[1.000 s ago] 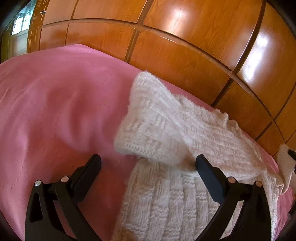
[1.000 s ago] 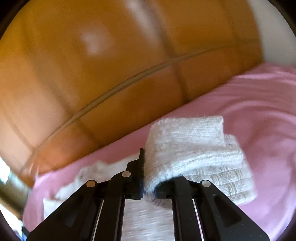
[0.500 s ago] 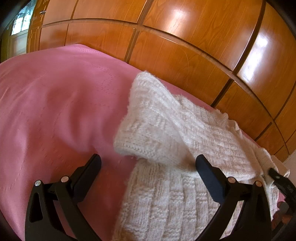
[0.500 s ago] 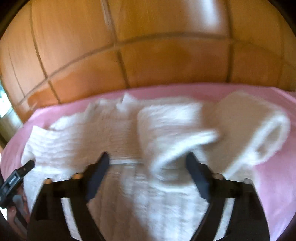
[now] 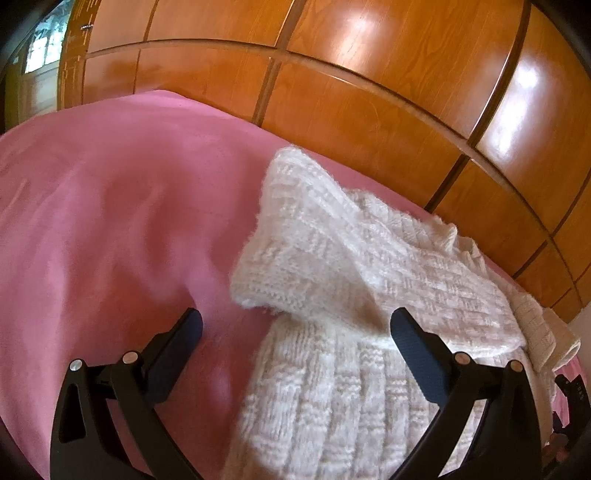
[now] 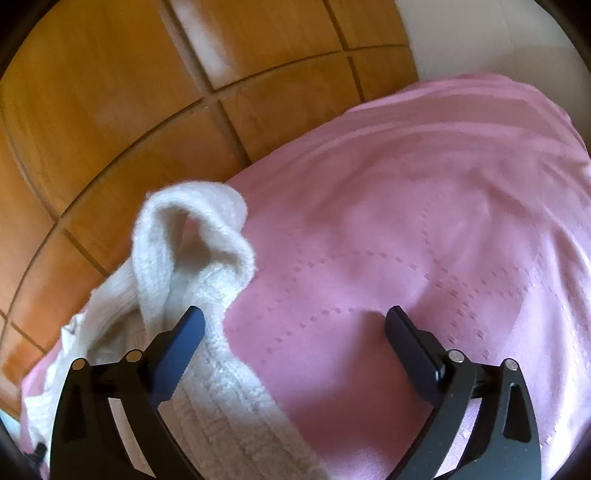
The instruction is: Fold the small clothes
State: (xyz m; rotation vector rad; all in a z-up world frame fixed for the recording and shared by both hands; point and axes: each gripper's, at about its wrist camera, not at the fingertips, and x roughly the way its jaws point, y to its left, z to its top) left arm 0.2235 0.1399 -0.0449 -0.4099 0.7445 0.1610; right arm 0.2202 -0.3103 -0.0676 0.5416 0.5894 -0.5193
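Observation:
A white knitted sweater [image 5: 332, 387] lies on the pink bedspread [image 5: 110, 221]. In the left wrist view one sleeve [image 5: 314, 251] is folded over the body, its cuff pointing toward me. My left gripper [image 5: 295, 332] is open and empty, just above the sweater's left edge. In the right wrist view the other sleeve [image 6: 192, 251] lies folded in a loop at the sweater's right edge, with the body [image 6: 221, 406] below it. My right gripper [image 6: 295, 328] is open and empty, its left finger [image 6: 181, 350] over the sweater and its right finger over bare bedspread [image 6: 424, 240].
A glossy wooden wardrobe [image 5: 369, 92] runs along the far side of the bed, also in the right wrist view [image 6: 110, 110]. A white wall [image 6: 480, 33] shows at the upper right. A window [image 5: 40, 55] is at the far left.
My right gripper opened and let go of the sleeve, which now lies folded on the sweater. It then swung to the right. My left gripper has stayed still and open.

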